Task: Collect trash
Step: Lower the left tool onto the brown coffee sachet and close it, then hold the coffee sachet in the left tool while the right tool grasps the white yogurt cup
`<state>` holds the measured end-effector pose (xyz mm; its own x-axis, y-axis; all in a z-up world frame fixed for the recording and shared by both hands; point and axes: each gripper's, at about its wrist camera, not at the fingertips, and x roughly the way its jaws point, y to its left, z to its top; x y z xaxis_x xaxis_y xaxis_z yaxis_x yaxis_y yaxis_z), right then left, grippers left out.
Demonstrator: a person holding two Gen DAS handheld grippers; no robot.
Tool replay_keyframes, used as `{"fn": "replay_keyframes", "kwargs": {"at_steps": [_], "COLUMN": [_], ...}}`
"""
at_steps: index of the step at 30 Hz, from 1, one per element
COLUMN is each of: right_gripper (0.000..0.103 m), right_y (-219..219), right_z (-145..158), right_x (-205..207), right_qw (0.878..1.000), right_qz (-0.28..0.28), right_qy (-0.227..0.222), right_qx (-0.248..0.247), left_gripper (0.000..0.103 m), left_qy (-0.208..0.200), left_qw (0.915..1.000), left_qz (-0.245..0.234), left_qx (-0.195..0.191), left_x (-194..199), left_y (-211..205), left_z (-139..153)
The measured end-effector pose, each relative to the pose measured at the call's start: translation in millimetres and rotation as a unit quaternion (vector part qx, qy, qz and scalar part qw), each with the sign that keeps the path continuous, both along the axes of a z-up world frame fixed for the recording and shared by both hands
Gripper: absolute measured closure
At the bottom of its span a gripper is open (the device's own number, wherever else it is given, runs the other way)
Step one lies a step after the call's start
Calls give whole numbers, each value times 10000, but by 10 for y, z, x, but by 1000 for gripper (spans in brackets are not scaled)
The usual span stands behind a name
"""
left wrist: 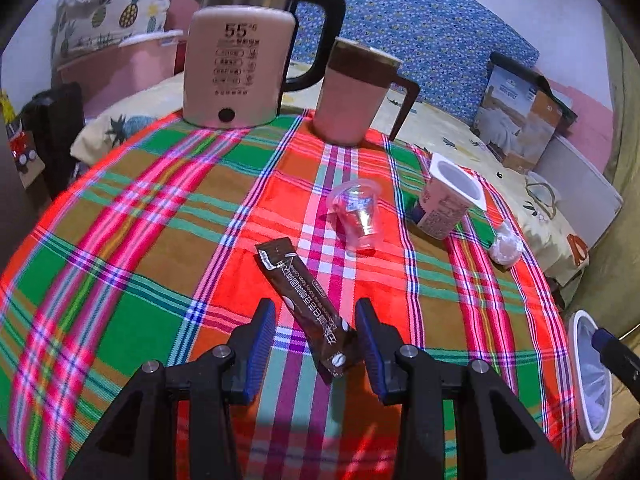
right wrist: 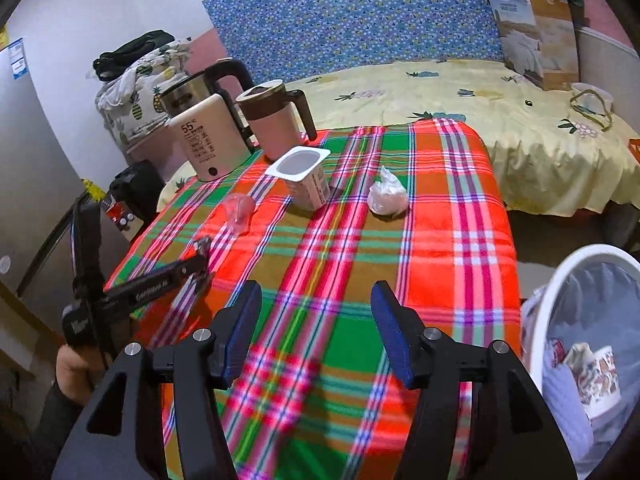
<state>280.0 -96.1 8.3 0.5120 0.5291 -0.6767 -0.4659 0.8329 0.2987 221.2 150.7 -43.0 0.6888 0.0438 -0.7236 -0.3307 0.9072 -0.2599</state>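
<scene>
Brown sachet (left wrist: pixel 306 304) between left hand-held gripper (left wrist: pixel 316 336) pads (spread), near end hidden

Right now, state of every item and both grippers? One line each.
left gripper: open, straddling the sachet
coffee sachet: flat on the cloth, not gripped
clear cup: tipped on its side
yogurt cup: upright, empty
tissue wad: crumpled, on the cloth
right gripper: open, empty
trash bin: lined, trash inside

Brown sachet (left wrist: pixel 308 304), clear cup (left wrist: pixel 357 212), yogurt tub (left wrist: pixel 448 198), wadded wrap (left wrist: pixel 506 246) on plaid cloth (left wrist: pixel 160 240)
</scene>
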Motion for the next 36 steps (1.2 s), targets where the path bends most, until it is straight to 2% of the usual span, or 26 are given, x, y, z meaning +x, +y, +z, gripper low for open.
{"fn": "replay_keyframes", "kwargs": {"at_steps": [7, 12, 19, 23, 29, 36], "right_gripper": [44, 44, 46, 50, 62, 93], "right_y": [222, 355, 508, 539, 578, 587], "right_z": [0, 0, -30, -74, -151, -220], "right_x": [254, 459, 709, 848, 1016, 1060], "right_qw": [10000, 9998, 9992, 9985, 9965, 9940], "right_qz": [-38, -103, -185, -277, -417, -445], "right_qy": [74, 146, 326, 447, 691, 940], "right_qx": [52, 97, 120, 135, 236, 325], "left_gripper": [63, 82, 83, 84, 84, 84], "left_qy": [-67, -109, -206, -293, -386, -418], "left_qw": [9996, 9988, 9975, 9975, 9966, 9964], "left_qz": [33, 40, -104, -141, -217, -266], "left_qx": [-286, -480, -661, -633, -696, -689], "left_x": [76, 55, 35, -7, -49, -48], "left_y": [88, 175, 214, 211, 230, 218], "left_z": [-63, -88, -87, -56, -52, -42]}}
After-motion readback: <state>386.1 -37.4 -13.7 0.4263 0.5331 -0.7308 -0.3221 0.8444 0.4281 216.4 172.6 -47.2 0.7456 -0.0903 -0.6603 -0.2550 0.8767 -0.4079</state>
